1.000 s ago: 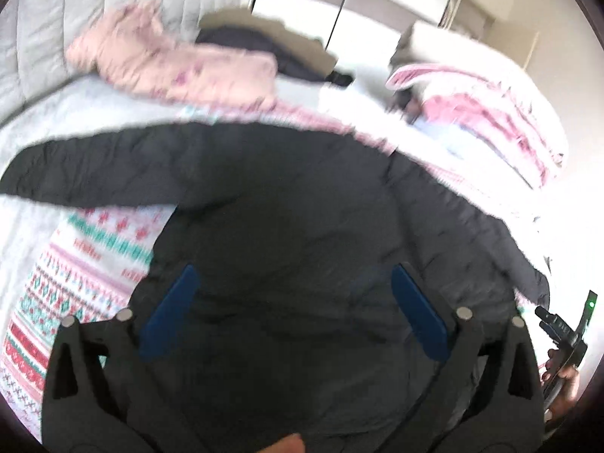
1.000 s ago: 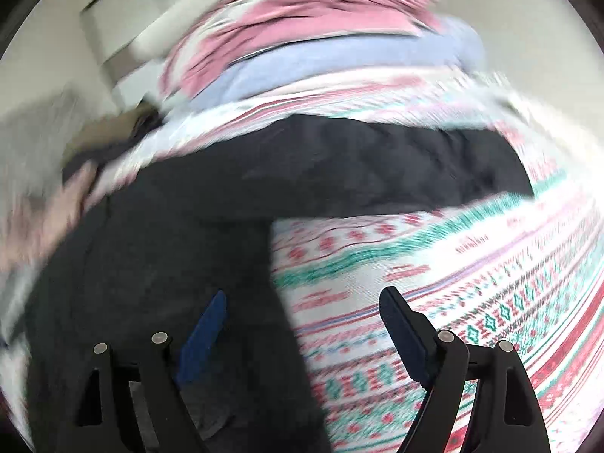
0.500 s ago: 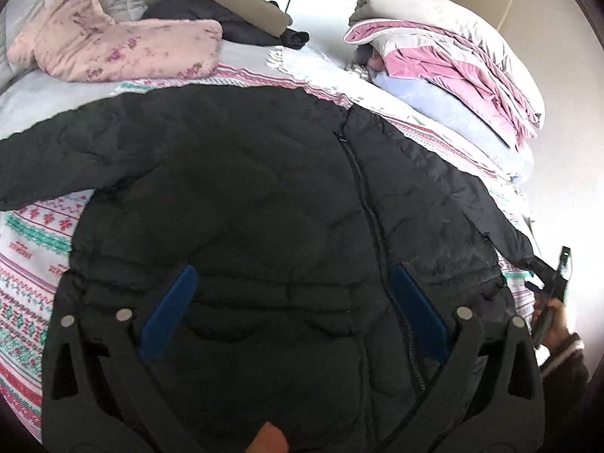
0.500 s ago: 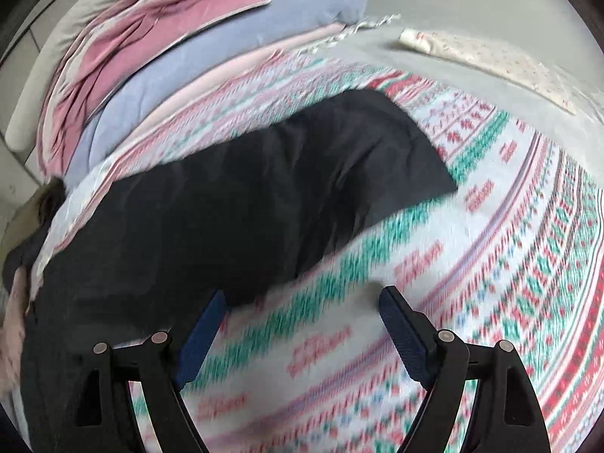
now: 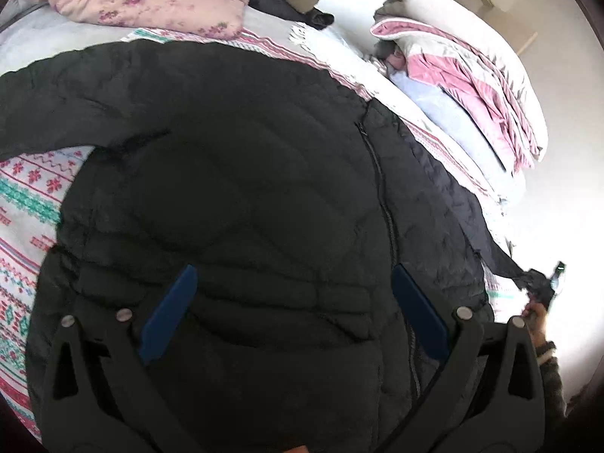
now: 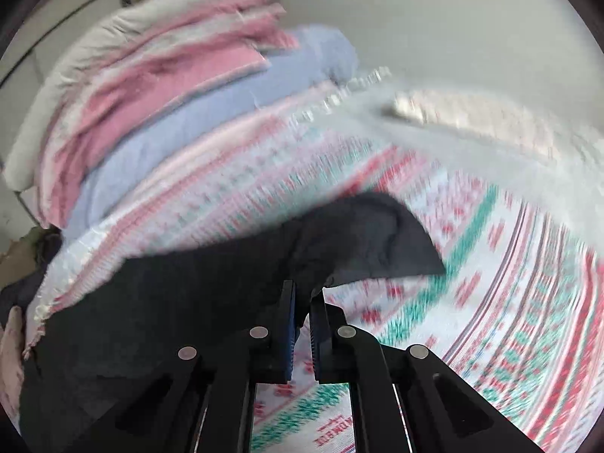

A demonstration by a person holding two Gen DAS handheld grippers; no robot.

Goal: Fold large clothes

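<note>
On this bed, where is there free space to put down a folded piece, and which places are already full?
Free: the patterned blanket beyond the sleeve end held by the right gripper, and a strip left of the black jacket under its other sleeve. Crowded: the pink floral garment at the head, stacked bedding along the far side.

Bright daylight, right edge overexposed; right wrist view motion-blurred; fisheye-bent edges.

Motion blur smears the patterned blanket (image 6: pixel 490 283) and folded bedding stack (image 6: pixel 170 105); the black jacket (image 5: pixel 241 196) hem is cut off by the left view's lower edge
</note>
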